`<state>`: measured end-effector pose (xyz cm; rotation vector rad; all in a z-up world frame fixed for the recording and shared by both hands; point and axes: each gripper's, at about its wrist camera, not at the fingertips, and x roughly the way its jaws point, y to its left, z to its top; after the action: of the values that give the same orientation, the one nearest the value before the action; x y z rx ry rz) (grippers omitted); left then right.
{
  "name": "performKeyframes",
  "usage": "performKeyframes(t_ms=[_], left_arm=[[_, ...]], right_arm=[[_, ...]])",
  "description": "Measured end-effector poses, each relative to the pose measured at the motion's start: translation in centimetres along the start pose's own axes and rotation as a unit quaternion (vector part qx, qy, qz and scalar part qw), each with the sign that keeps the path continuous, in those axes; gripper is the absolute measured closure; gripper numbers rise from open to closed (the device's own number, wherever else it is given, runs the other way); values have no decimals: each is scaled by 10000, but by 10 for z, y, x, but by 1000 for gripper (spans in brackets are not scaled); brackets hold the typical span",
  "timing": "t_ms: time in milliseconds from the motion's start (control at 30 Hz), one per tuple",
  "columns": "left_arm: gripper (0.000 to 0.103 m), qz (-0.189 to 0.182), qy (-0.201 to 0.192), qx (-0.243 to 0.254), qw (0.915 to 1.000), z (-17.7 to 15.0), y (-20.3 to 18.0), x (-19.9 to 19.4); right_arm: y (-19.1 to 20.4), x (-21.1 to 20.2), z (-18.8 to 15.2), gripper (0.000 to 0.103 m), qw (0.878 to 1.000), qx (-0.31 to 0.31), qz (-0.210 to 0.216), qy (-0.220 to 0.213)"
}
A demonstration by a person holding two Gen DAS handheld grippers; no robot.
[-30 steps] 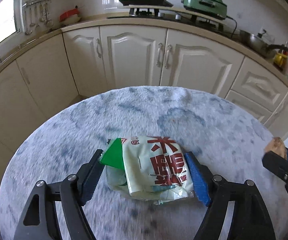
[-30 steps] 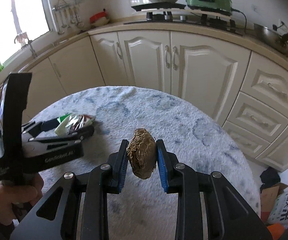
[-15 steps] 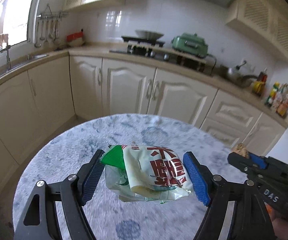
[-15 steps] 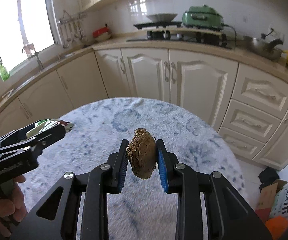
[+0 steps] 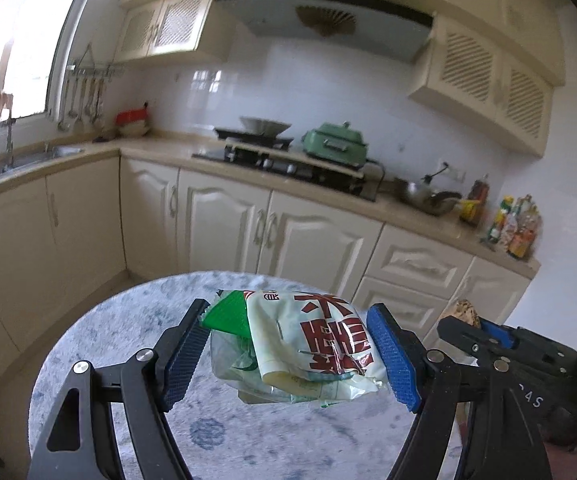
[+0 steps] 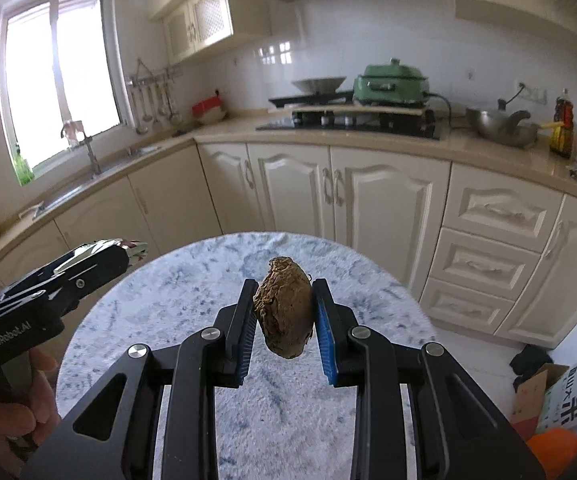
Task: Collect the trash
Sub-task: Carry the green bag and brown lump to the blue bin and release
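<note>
My left gripper (image 5: 288,348) is shut on a crumpled white and green snack wrapper (image 5: 300,340) with red characters and holds it in the air above the round blue-white table (image 5: 136,312). My right gripper (image 6: 284,316) is shut on a brown wrinkled lump of trash (image 6: 284,308), also held above the table (image 6: 192,288). The right gripper shows at the right of the left wrist view (image 5: 484,336) with the brown lump (image 5: 464,312) at its tips. The left gripper shows at the left of the right wrist view (image 6: 84,268).
Cream kitchen cabinets (image 6: 368,200) curve behind the table, with a stove and a green pot (image 6: 388,84) on the counter. A sink and window are at the left. A cardboard box (image 6: 544,392) and orange item lie on the floor at the right.
Both grippers have risen from the table with their loads and tilted up, so the table now lies lower in both views. Neither grip has changed.
</note>
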<state>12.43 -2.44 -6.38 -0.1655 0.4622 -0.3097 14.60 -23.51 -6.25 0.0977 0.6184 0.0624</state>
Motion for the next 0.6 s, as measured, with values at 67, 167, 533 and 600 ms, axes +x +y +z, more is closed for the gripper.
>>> performKeyframes(t_ms=[67,167,533,600], left_arm=[[28,-54,-121,72,9999,-2,-9,-11],[28,-184,-267,201,9993,-6,-25,-22],[28,-826,-263,626,9943,-27,-94,-32],[28,-1006,-157,730,9921,-34,-112,-27]], right_arm=[[-5,-14,2,76,9999,47,12,-113],[-17,-34,5,76,9995,107,-83,-297],[-80,-90,-3,76,9945,573,-610,-627],[-98,-102,-10,75,9923,677,-814,-636]])
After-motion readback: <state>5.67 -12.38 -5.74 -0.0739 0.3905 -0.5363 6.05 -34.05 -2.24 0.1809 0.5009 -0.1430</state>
